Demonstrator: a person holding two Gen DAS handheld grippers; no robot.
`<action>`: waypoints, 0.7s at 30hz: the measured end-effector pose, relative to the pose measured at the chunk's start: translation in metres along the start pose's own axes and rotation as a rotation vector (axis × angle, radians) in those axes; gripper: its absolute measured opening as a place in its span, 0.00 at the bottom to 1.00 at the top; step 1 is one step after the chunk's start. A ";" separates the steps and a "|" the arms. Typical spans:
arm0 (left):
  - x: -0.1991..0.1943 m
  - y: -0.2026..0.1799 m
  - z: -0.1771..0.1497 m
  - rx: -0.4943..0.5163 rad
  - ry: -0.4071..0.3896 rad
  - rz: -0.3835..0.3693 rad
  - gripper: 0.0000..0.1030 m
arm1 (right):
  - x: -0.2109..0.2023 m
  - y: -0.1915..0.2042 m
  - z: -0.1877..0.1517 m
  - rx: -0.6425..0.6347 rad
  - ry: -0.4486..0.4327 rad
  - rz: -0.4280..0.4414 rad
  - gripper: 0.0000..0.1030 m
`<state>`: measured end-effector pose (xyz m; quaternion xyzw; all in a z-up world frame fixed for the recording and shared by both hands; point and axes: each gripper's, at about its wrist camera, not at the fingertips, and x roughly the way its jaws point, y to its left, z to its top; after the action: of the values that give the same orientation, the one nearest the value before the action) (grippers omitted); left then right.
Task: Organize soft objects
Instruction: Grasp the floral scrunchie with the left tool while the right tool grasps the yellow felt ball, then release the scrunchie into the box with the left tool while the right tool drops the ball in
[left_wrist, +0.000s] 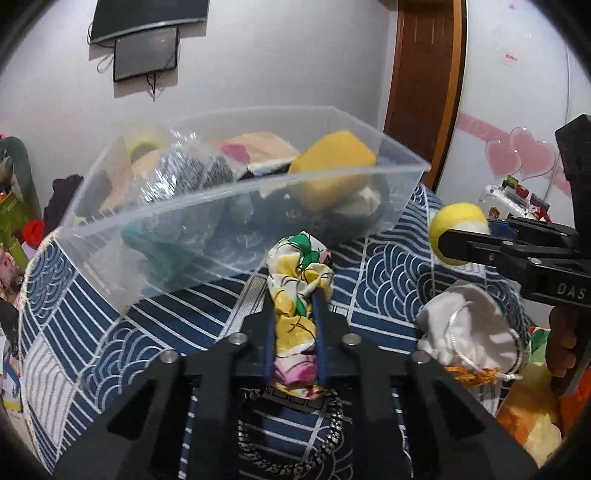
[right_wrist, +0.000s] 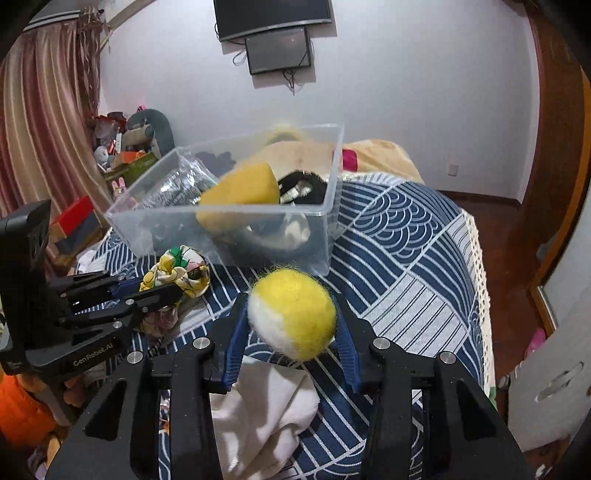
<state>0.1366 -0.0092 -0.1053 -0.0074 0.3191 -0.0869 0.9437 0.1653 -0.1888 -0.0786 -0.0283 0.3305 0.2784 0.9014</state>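
Note:
A clear plastic bin (left_wrist: 122, 218) (right_wrist: 325, 206) stands on the blue patterned bedspread and holds a yellow sponge (left_wrist: 332, 166) (right_wrist: 240, 195) and several dark and light cloths. My left gripper (left_wrist: 295, 291) (right_wrist: 173, 288) is shut on a floral yellow-green cloth (left_wrist: 299, 277) (right_wrist: 177, 269), held above the bed just in front of the bin. My right gripper (right_wrist: 291, 317) (left_wrist: 447, 243) is shut on a fuzzy yellow-and-white ball (right_wrist: 291, 314) (left_wrist: 458, 229), right of the bin's near corner.
A white drawstring pouch (left_wrist: 469, 328) (right_wrist: 258, 413) lies on the bed under the right gripper. A metal chain (left_wrist: 288, 443) lies below the left gripper. Orange and yellow soft things (left_wrist: 532, 417) lie at the right. Clutter sits left of the bed; a door (left_wrist: 424, 74) stands behind.

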 end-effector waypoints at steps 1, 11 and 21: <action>-0.004 0.001 0.002 -0.002 -0.010 0.000 0.14 | -0.002 0.001 0.001 -0.001 -0.006 0.002 0.39; -0.070 0.011 0.027 -0.012 -0.178 0.004 0.14 | -0.016 0.009 0.029 -0.025 -0.091 -0.011 0.39; -0.056 0.020 0.064 -0.030 -0.230 0.099 0.14 | 0.015 0.003 0.064 -0.033 -0.090 -0.045 0.39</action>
<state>0.1345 0.0175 -0.0221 -0.0159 0.2101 -0.0340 0.9770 0.2102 -0.1636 -0.0370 -0.0379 0.2843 0.2646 0.9207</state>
